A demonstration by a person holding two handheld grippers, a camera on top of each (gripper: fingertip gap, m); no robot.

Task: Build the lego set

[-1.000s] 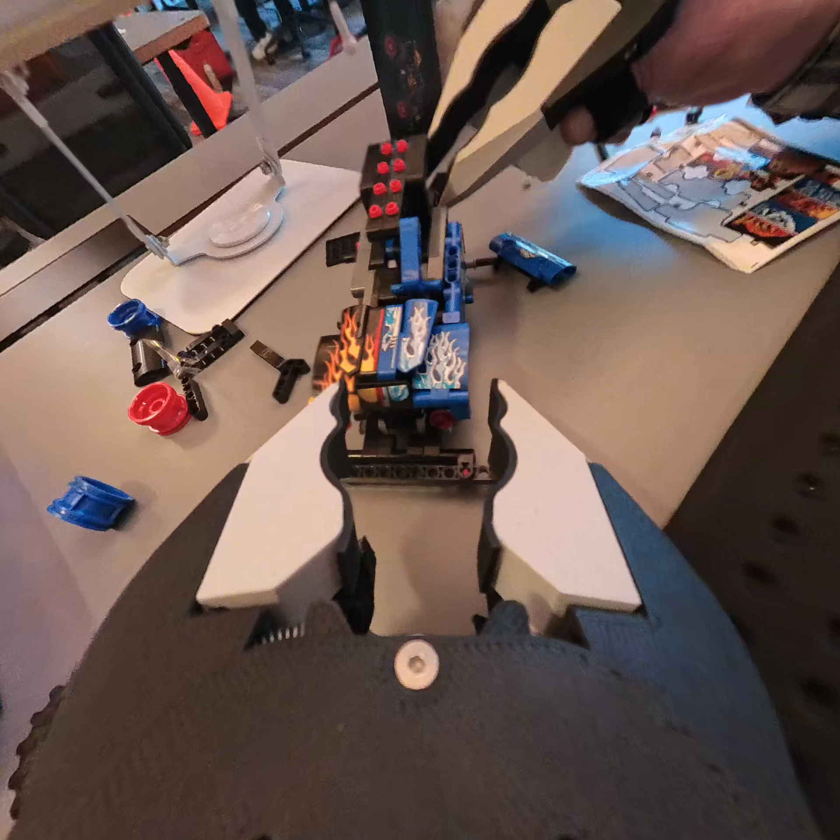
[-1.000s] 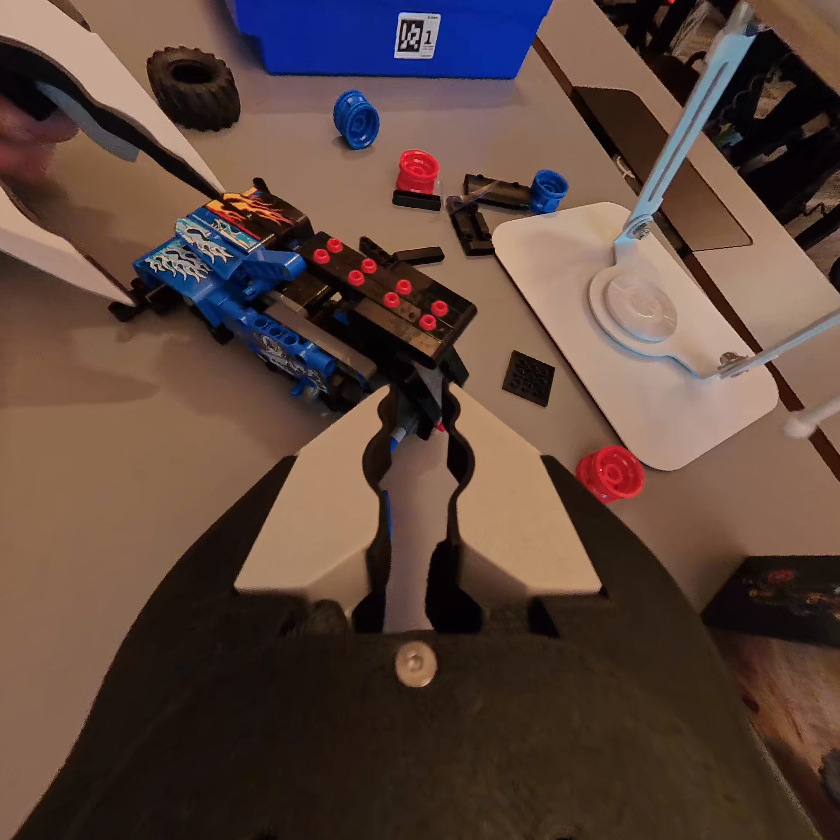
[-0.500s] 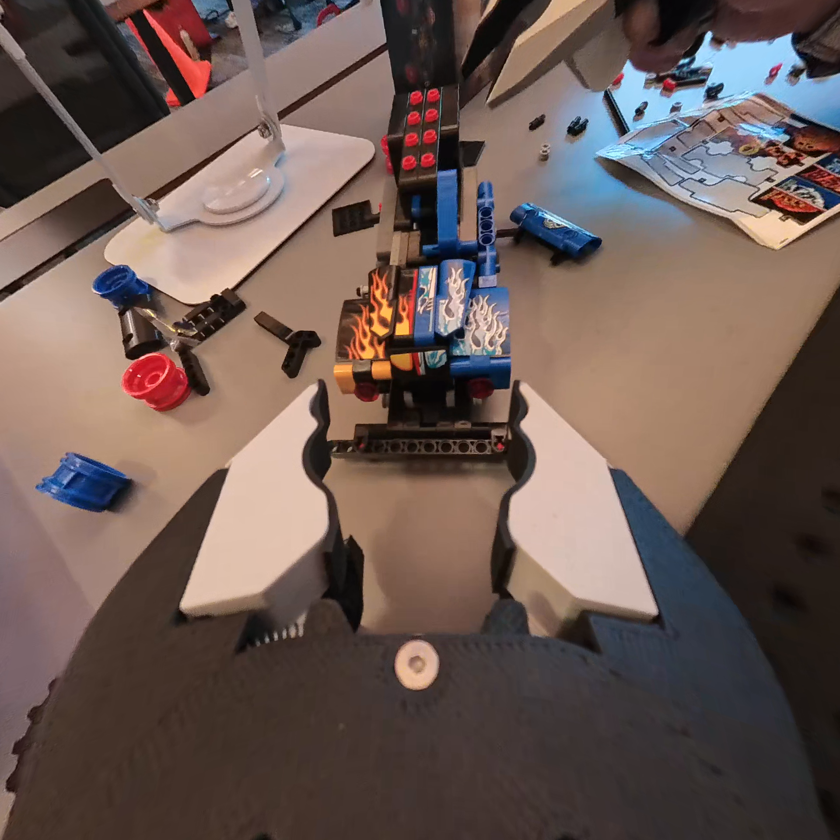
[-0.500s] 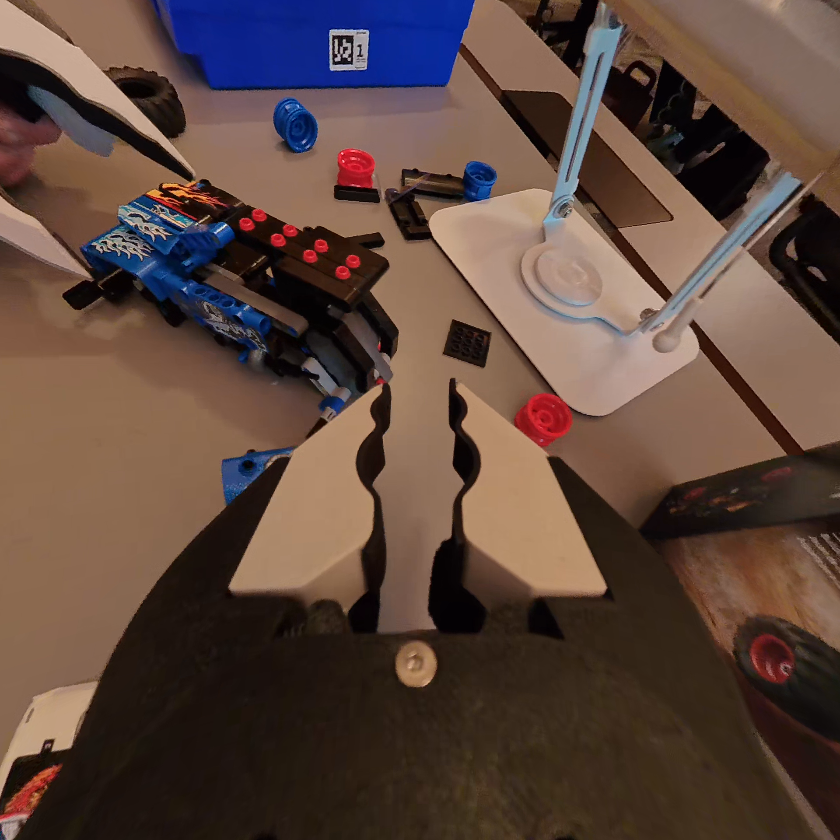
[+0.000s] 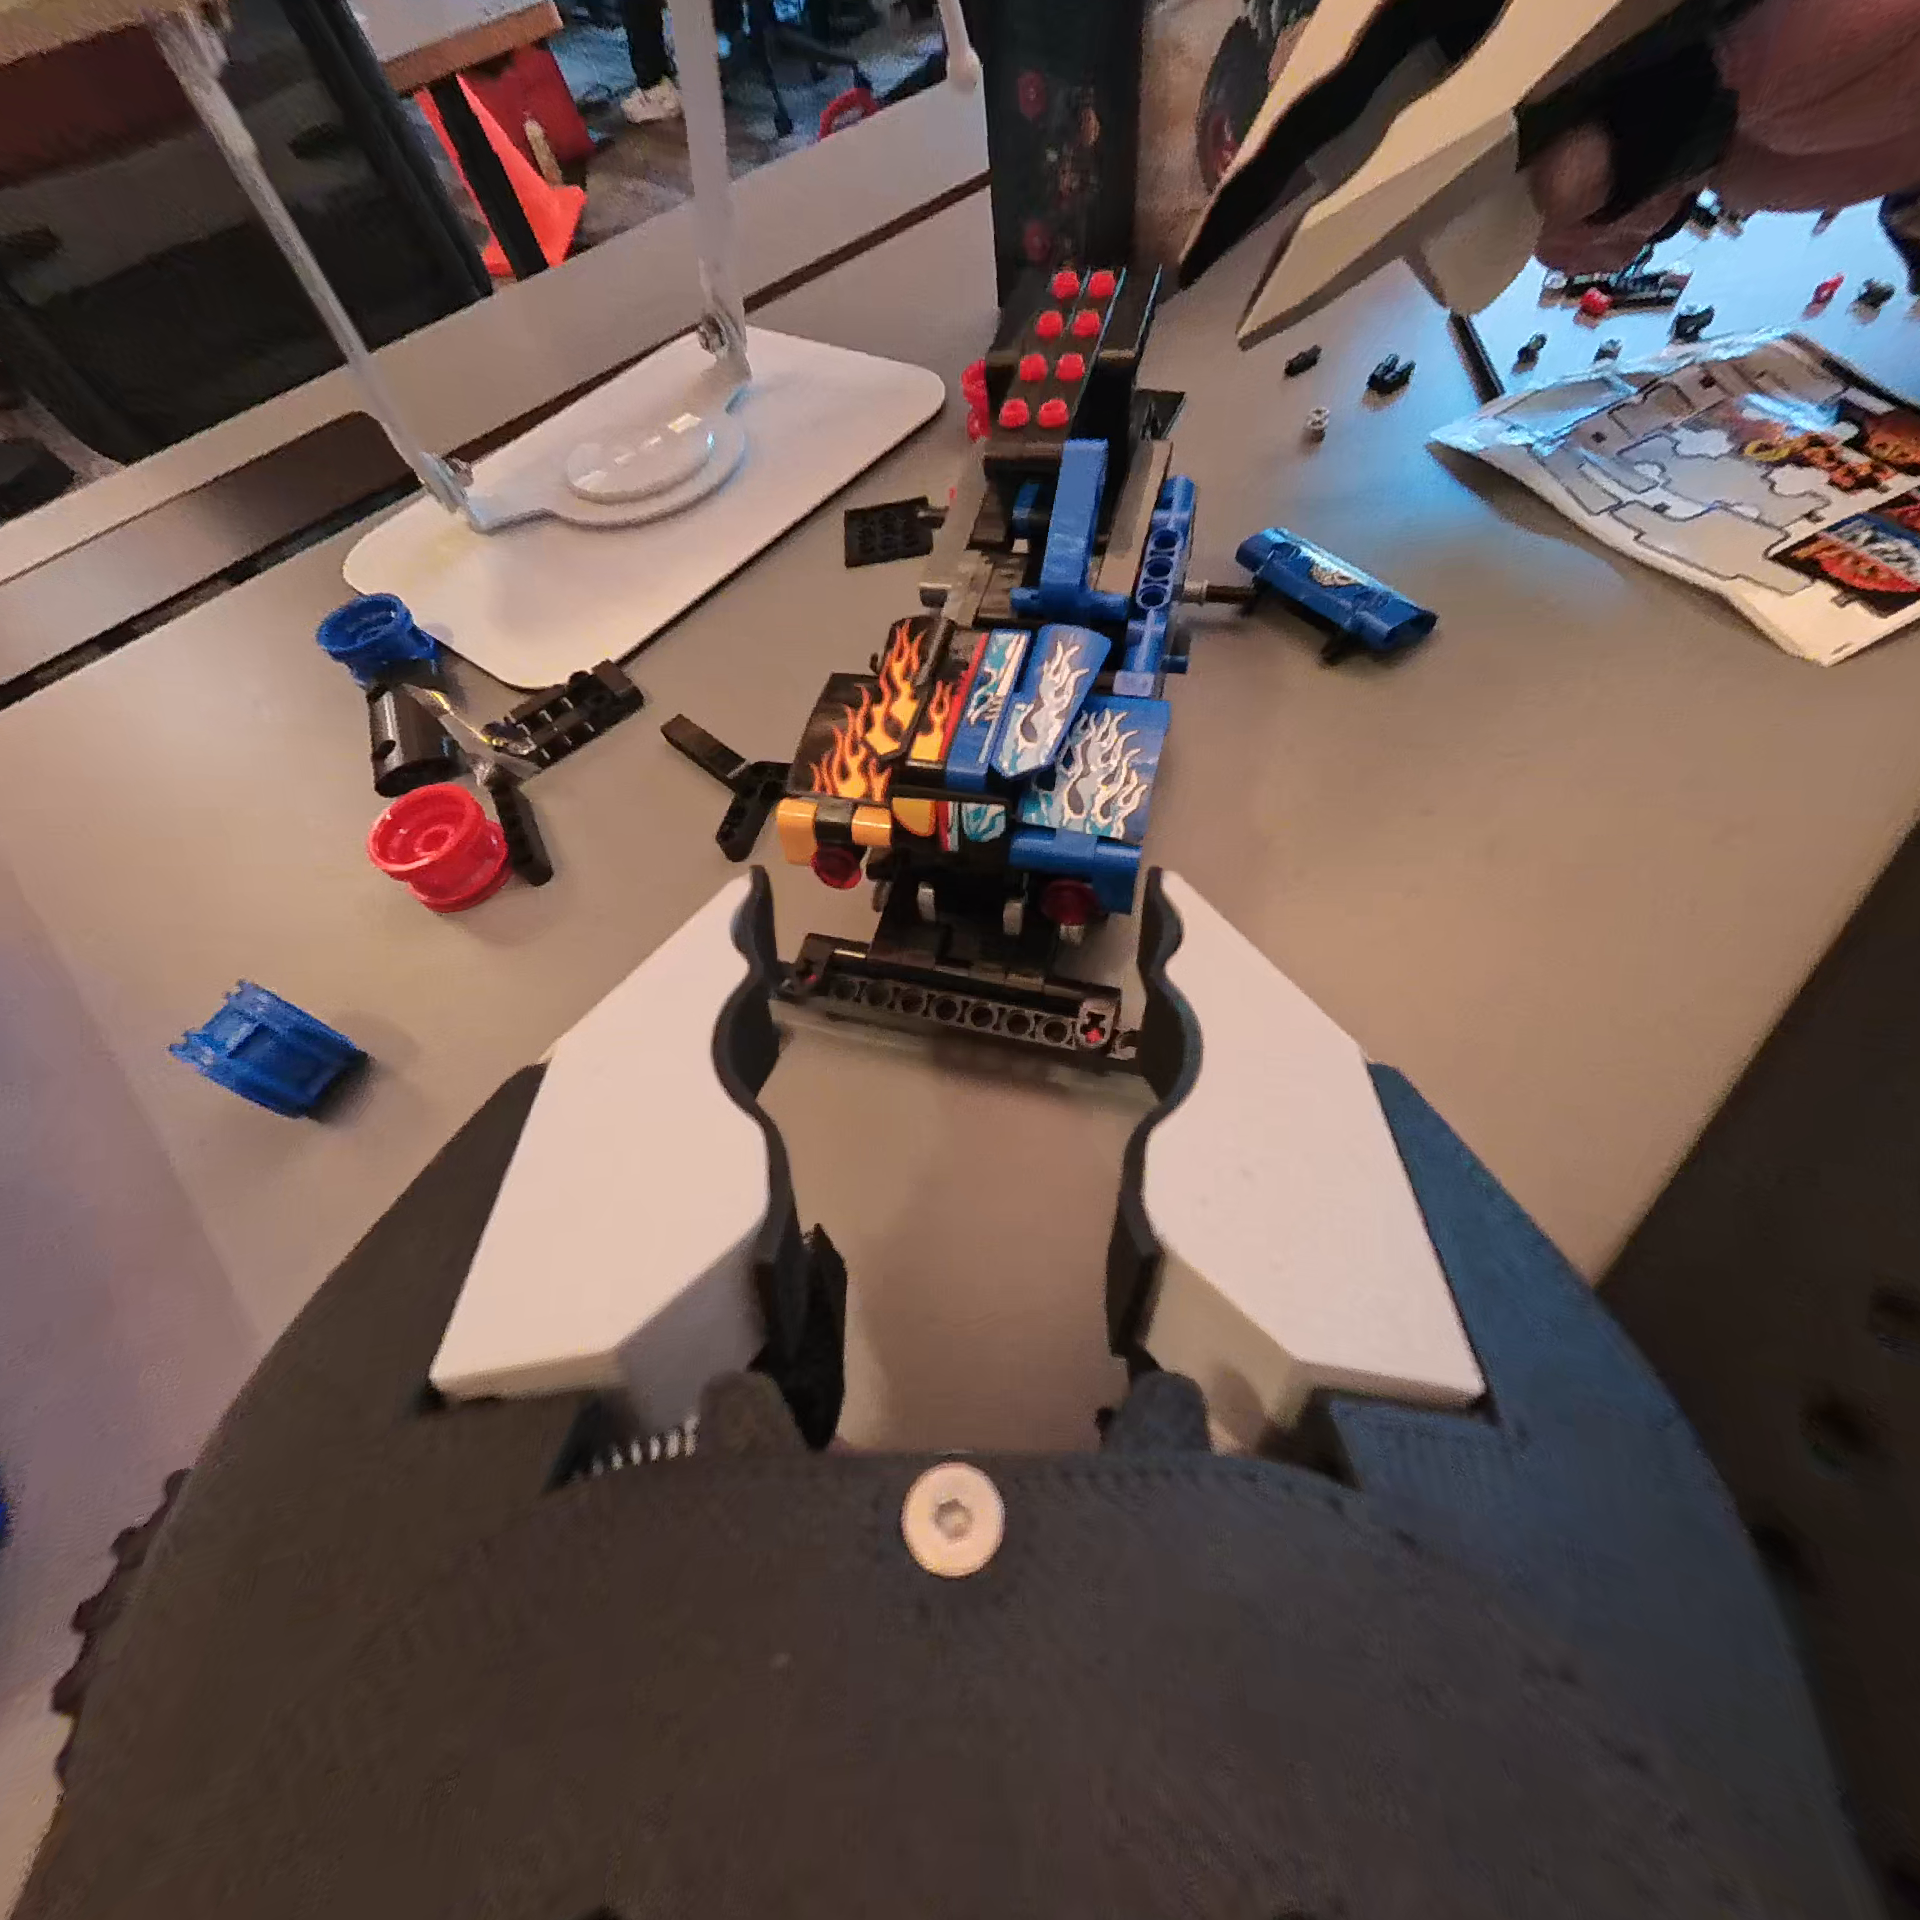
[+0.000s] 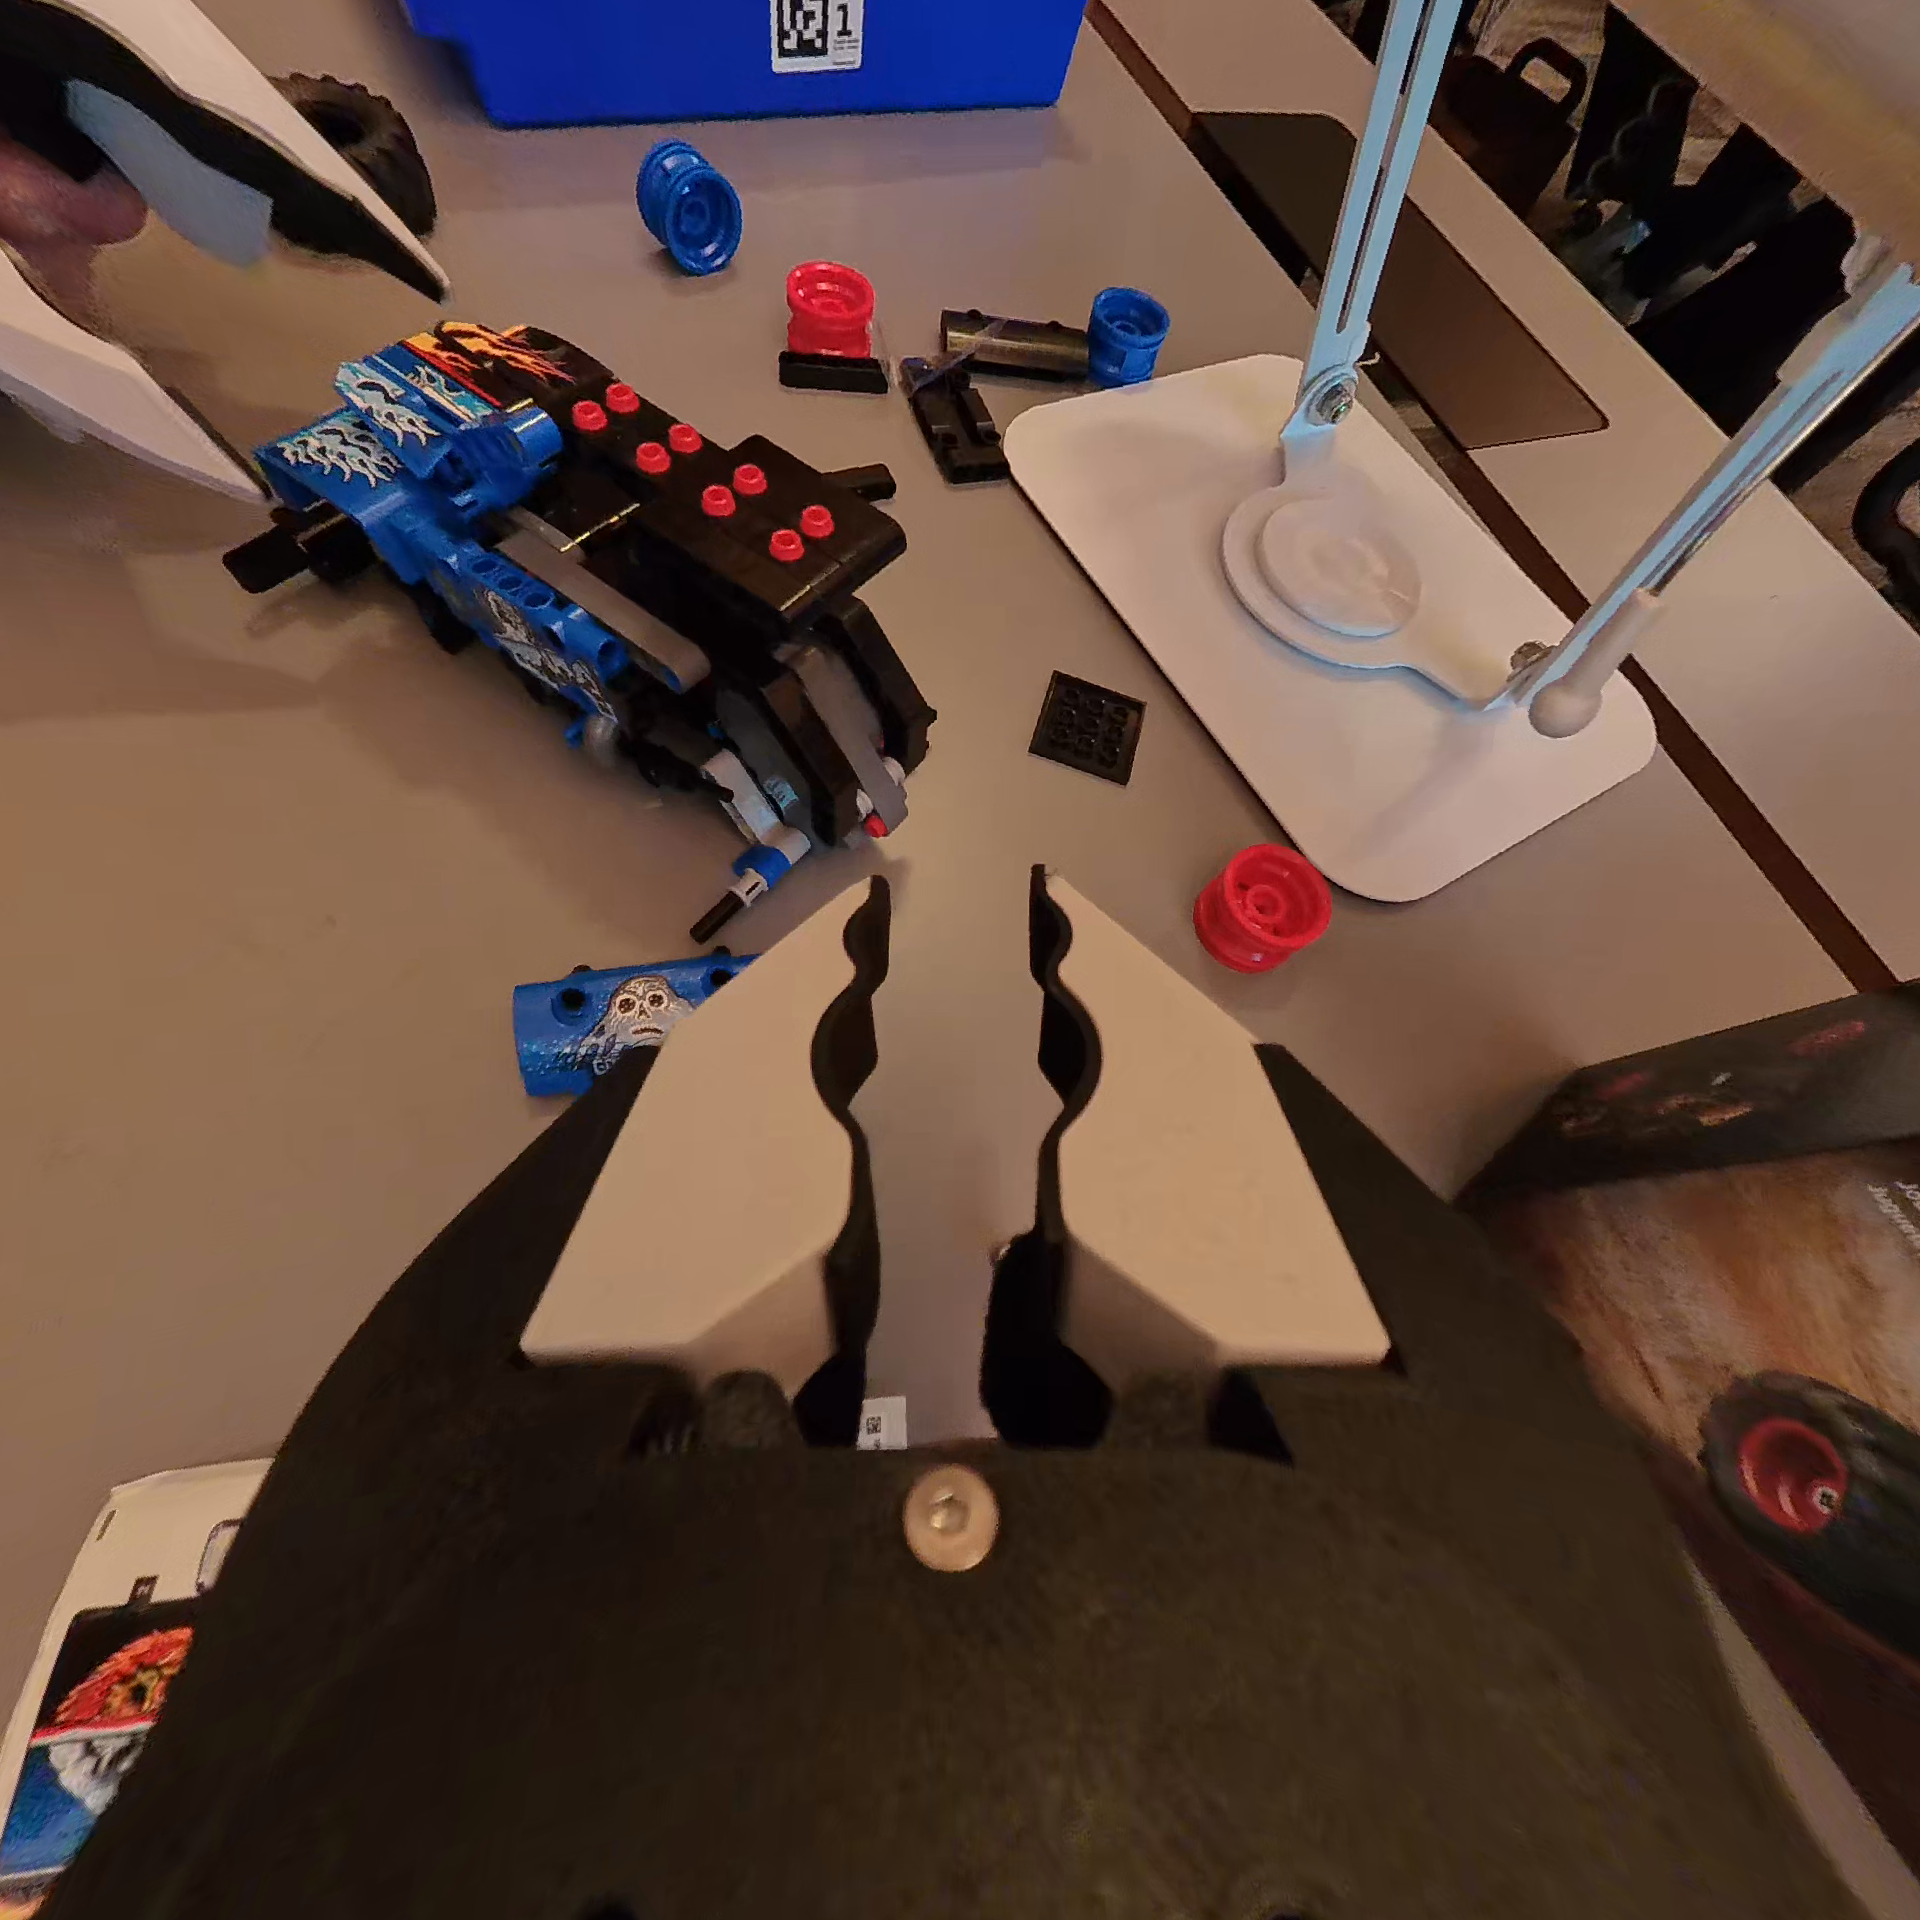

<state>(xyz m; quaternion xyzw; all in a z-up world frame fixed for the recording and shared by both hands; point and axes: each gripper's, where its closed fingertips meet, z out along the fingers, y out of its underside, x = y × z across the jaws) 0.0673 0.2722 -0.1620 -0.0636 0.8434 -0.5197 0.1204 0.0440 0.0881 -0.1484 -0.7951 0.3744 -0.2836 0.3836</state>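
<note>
Left wrist view puts us low on a grey table (image 5: pixel 1558 883), looking between our left gripper (image 5: pixel 951 914). Its jaws are spread wide on either side of the black front bar of a half-built truck (image 5: pixel 997 717), holding nothing. The truck's hood carries orange and blue flame panels, and red studs line its back. Only this view shows the instruction booklet (image 5: pixel 1704 488) far right and a blue panel (image 5: pixel 1335 597) beside the truck. The right gripper (image 5: pixel 1216 301) hangs raised beyond the truck.

In the right wrist view, we see our right gripper (image 6: pixel 961 878) with jaws parted by a narrow gap, empty, just short of the truck's rear. This view alone shows a blue bin (image 6: pixel 623 62), a black tyre (image 6: pixel 364 145) and a skull sticker on the panel. Red and blue wheel hubs lie scattered near a white lamp base (image 6: pixel 1351 727).
</note>
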